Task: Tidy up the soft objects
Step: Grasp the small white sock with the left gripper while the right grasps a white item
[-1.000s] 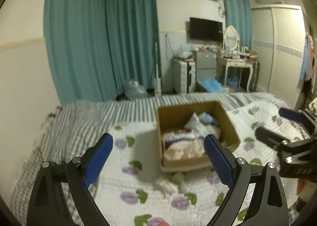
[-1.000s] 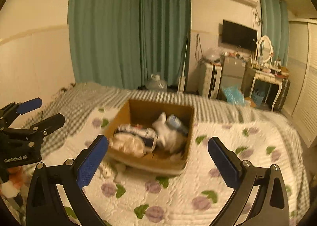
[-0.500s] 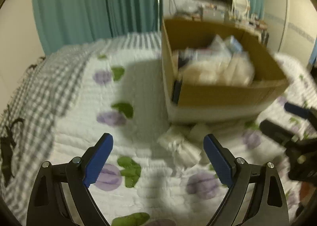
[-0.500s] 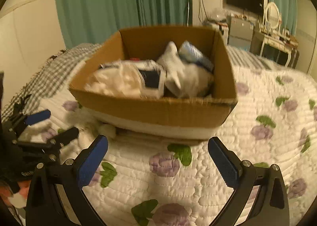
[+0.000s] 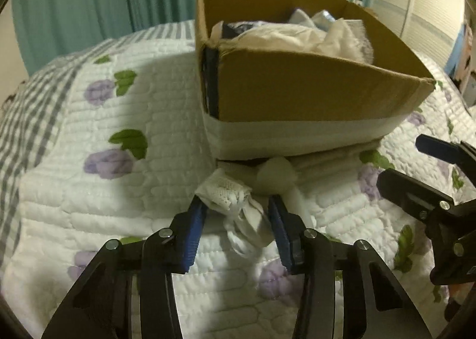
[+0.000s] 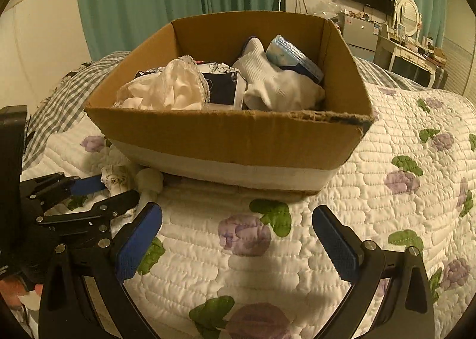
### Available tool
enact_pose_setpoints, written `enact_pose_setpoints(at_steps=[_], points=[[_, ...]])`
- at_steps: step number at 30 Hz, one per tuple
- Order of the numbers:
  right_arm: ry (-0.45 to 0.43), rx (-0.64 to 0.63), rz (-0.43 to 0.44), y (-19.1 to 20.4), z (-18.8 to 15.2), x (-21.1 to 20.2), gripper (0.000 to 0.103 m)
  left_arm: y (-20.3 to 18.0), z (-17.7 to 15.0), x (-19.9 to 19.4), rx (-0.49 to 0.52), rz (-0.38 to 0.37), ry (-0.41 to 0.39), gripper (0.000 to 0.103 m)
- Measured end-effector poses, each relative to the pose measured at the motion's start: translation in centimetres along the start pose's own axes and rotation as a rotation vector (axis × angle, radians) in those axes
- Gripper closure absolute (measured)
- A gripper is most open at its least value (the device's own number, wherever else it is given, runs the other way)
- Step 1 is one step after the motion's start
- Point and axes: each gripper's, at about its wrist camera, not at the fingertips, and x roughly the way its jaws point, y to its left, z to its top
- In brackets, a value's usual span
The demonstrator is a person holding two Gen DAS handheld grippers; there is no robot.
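L gripper (image 5: 236, 209) jaws narrowed, low; R gripper (image 6: 236, 224) wide apart.

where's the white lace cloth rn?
In the left wrist view the white lace cloth lies on the floral quilt, just in front of the cardboard box's near left corner, between the left tongs, beside a round white lump.

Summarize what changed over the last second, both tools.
Both tools moved in toward the cardboard box. The left tool narrowed from wide open around the white lacy cloth on the quilt; a firm grip is not certain. The right tool stayed open and empty. Box contents unchanged.
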Motion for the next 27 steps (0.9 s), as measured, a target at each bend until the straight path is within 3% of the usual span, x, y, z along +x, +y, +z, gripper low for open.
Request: enact_pose_setpoints(at_steps=[6,10,13,16,21,27], points=[[-0.011,0.001,-0.004,0.9,0.0,-0.7,0.001,0.7,0.1,-2.3,-0.024,0.029,-0.009,0.069],[0.003,0.006,0.037,2.1,0.5,-0.1,0.002,2.1,0.5,-4.5,-0.066,0.023,-0.037,0.069],[0.032,-0.011,0.076,3.7,1.0,1.4,0.006,3.3,0.5,-5.5,-0.052,0.087,-0.059,0.069],[0.063,-0.025,0.114,5.3,1.1,3.1,0.012,4.2,0.7,-5.9,-0.065,0.099,-0.073,0.069],[0.115,0.007,0.172,6.7,1.4,5.9,0.038,5.9,0.9,-4.7,-0.084,0.098,-0.060,0.070],[0.114,0.008,0.160,7.5,1.4,6.8,0.070,5.4,0.8,-4.5,-0.065,0.104,-0.056,0.070]])
